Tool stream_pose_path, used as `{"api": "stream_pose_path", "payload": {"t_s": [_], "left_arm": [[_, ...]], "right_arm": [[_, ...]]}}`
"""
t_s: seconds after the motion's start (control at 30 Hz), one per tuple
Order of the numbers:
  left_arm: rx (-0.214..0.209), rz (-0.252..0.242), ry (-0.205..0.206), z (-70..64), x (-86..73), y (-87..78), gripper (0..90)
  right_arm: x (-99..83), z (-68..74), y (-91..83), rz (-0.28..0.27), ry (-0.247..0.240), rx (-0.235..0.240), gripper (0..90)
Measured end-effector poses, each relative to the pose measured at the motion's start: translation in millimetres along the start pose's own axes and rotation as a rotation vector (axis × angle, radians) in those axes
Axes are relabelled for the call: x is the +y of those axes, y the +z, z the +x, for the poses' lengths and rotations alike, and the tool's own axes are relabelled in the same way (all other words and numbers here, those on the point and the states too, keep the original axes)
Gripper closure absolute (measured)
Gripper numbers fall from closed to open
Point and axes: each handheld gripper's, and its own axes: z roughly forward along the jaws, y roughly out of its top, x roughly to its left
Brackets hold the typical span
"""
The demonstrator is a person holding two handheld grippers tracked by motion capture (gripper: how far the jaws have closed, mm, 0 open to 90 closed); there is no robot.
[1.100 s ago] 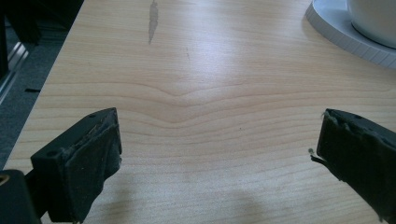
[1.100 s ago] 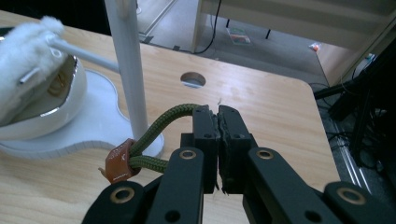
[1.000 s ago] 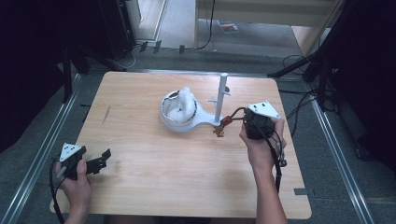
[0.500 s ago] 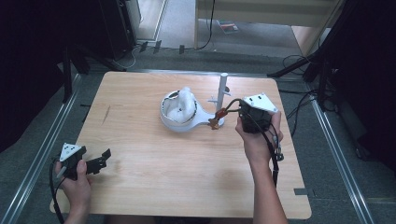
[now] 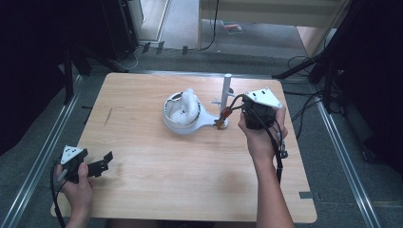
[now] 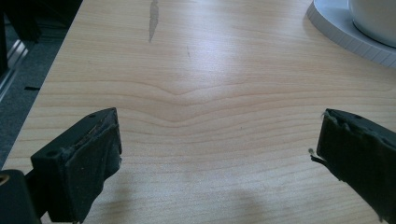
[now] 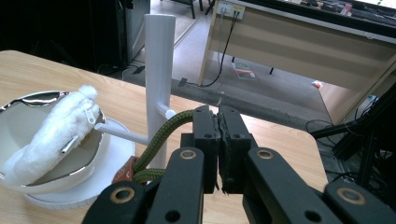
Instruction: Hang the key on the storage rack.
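Observation:
A white stand has an upright post (image 5: 226, 88) with short pegs (image 7: 122, 134) on a round base. On the base sits a white bowl (image 5: 170, 118) holding a fluffy white zip pouch (image 5: 188, 101). Right beside the post, my right gripper (image 5: 241, 107) is shut on an olive-green cord loop (image 7: 161, 135). A brown tag (image 5: 221, 122) hangs from the cord near the post's foot. At the front left of the table my left gripper (image 5: 105, 161) is open, and in the left gripper view nothing but bare wood lies between its jaws (image 6: 219, 140).
The wooden table (image 5: 157, 175) has metal rails along both sides. Past its far edge lie cables on the floor (image 5: 304, 61) and a wooden desk (image 7: 299, 42). The edge of the stand's base (image 6: 345, 37) lies far ahead of the left gripper.
My right gripper has carried the green cord left and slightly away from me, up against the post. The left gripper has not moved.

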Motion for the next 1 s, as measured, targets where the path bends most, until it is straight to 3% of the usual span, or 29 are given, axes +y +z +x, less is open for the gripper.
{"api": "stream_pose_path", "payload": {"t_s": [0.33,1.0], "left_arm": [[0.001,0.001,0.000,-0.1,0.0,0.2,0.6],[-0.002,0.003,-0.004,0.1,0.0,0.2,0.5]], "right_arm": [[6.1,1.4,-4.2,-0.017,-0.005,0.007,88.3],[6.8,3.7,24.3,0.021,0.028,0.049,87.8]]}}
